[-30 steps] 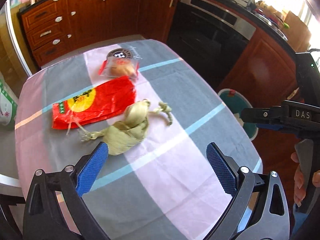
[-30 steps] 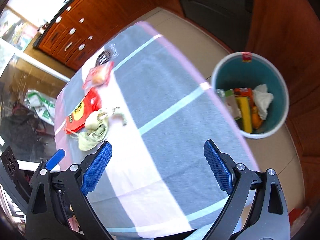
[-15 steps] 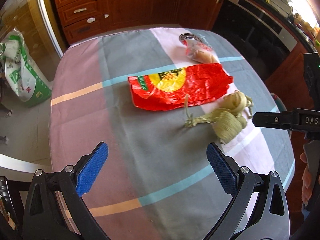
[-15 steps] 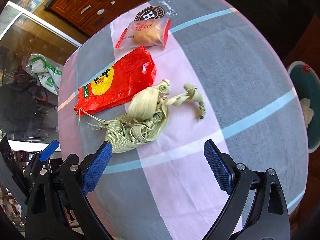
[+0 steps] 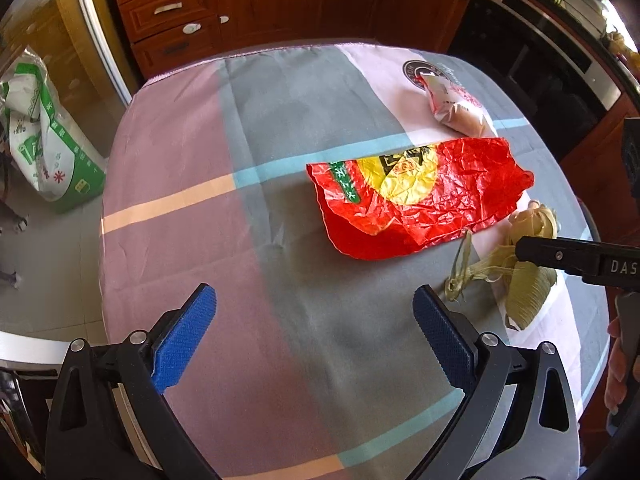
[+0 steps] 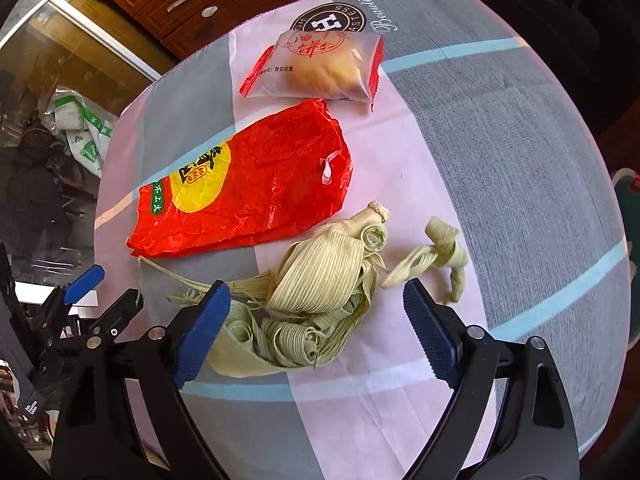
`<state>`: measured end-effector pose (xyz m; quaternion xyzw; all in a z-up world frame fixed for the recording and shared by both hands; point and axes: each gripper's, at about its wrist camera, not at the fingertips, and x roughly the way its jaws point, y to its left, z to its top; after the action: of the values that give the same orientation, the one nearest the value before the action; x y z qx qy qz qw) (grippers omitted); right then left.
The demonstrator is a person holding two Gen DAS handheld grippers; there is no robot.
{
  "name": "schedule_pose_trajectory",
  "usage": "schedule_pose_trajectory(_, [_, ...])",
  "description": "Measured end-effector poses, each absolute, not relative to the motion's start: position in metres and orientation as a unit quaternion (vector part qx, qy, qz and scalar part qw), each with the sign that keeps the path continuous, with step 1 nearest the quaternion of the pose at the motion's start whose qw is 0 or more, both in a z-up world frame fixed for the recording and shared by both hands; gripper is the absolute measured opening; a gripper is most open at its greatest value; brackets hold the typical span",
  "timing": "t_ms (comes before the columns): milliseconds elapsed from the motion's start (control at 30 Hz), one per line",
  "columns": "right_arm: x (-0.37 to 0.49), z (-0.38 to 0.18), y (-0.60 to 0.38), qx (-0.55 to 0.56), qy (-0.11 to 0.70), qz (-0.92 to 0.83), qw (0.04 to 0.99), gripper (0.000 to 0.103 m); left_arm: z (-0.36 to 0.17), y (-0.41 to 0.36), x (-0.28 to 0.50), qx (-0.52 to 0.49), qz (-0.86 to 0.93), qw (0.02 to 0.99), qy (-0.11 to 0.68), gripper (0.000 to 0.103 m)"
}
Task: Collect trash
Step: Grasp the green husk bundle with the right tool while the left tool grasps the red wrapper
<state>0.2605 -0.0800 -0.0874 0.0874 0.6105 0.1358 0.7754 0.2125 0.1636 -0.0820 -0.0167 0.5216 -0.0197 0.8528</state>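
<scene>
A heap of pale green dried leaf strips lies on the checked tablecloth; it also shows in the left wrist view. My right gripper is open, with the heap between its fingers. A crumpled red and yellow bag lies just beyond the heap, also in the left wrist view. A wrapped pastry packet lies farther back. My left gripper is open and empty over the near cloth, left of the trash. The right gripper's finger reaches over the leaves.
A teal bin stands on the floor off the table's right edge. Wooden cabinets and an oven stand behind. A green and white sack sits on the floor at left.
The right gripper swung from over the bin back to the table and came down around the leaf heap. The left gripper turned left, so the trash now sits at its right.
</scene>
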Motion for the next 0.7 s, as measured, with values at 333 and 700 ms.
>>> schedule_pose_trajectory(333, [0.266,-0.092,-0.091,0.055,0.594,0.121,0.793,0.038,-0.091,0.147,0.237,0.023,-0.038,0.849,0.527,0.099])
schedule_pose_trajectory(700, [0.264,-0.086,-0.142,0.097,0.595,0.101,0.791,0.039,-0.1,0.101,0.256,0.098,-0.07,0.847,0.518,0.099])
